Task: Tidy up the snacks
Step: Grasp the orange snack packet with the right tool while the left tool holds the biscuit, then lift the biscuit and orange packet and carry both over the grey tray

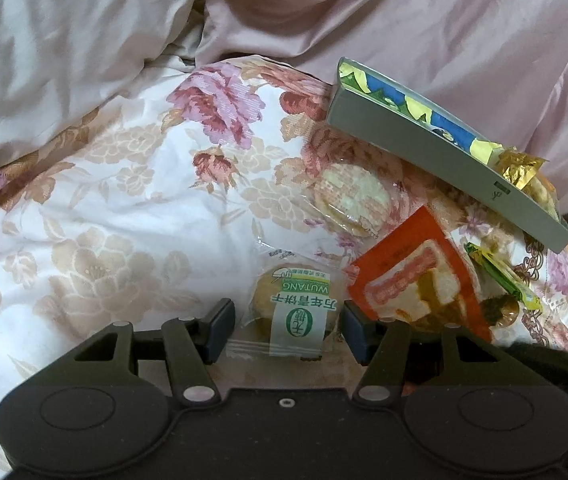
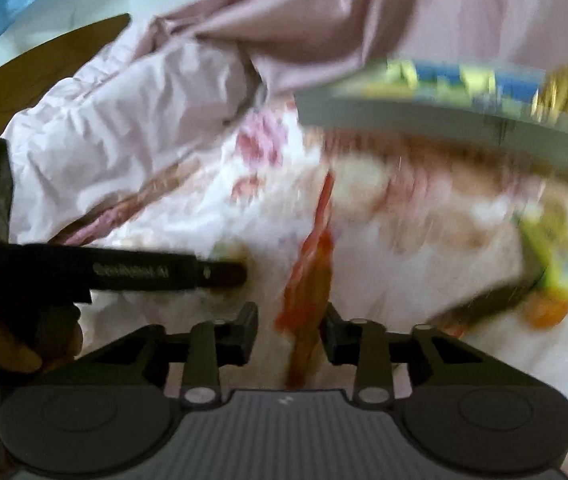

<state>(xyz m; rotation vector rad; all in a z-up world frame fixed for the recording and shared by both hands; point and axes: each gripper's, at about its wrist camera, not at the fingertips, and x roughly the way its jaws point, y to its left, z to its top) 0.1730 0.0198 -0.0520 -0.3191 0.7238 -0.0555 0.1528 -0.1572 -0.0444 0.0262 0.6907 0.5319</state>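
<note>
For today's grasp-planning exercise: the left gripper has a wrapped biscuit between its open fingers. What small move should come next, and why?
Probably close the left gripper on the WUTANG biscuit packet. The packet already lies between the open fingers, its wrapper edges near both, with the orange snack packet just beside the right-hand finger.

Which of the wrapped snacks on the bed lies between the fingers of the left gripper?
The round biscuit with the green and white label. It lies between the open left gripper; the orange packet and the clear-wrapped cracker lie outside it.
</note>
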